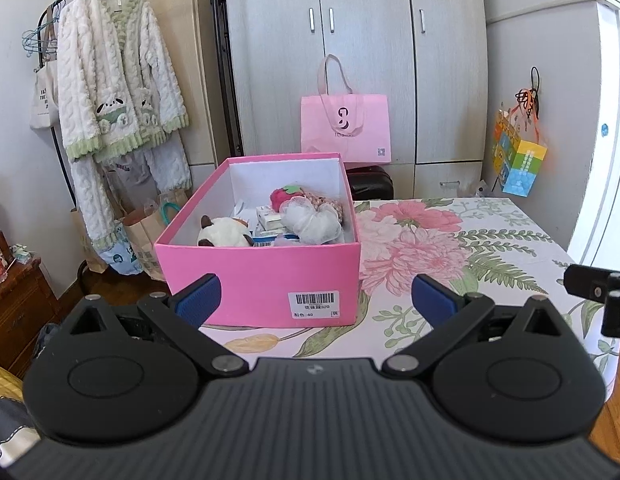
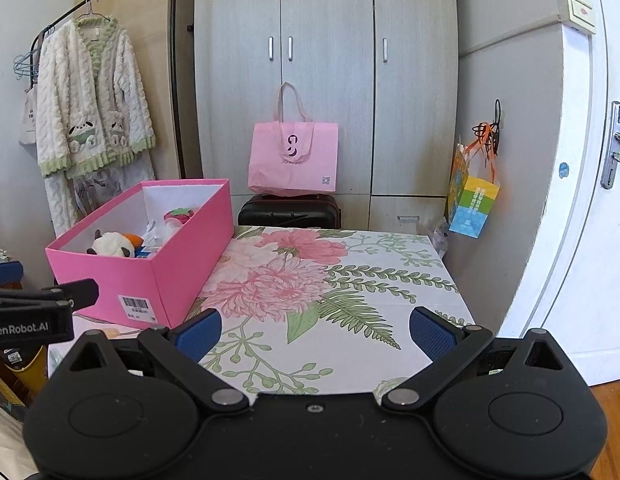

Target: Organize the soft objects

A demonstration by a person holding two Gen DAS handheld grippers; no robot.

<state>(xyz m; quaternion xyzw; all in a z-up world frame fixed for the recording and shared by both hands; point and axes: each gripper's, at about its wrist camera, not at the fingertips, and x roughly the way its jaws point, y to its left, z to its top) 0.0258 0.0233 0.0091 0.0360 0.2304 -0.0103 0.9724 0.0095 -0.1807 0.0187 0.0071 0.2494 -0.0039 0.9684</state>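
Both hand-held grippers were poised short of the pink box (image 1: 257,276), which stood at the near left corner of the floral surface (image 1: 449,240), its long side running toward the far edge. The left hand-held gripper (image 1: 315,300) faced the box's near end wall with its blue pads spread wide apart and nothing between them; the barcode label (image 1: 314,305) lay between the pads in that view. Inside the box, from left to right, were a white plush with dark ears (image 1: 226,234), some small cartons (image 1: 270,220) lying among them, a white fluffy item (image 1: 311,220) and a red strawberry toy (image 1: 284,196) toward the far wall. The rest of the surface, to the right of the box, appeared bare of loose objects, so the gathering step was judged complete or nearly so; the next move would probably call for a reach over the near wall into the box to settle its contents, or for closing it, though no lid was visible. The right hand-held gripper (image 2: 313,332) hovered over the near edge, right of the box, with its pads equally far apart and empty. The box floor, the lower parts of the toys and the print on the cartons were hidden by the near wall or too small to read; the orange patch beside the plush in the right wrist view could not be identified.
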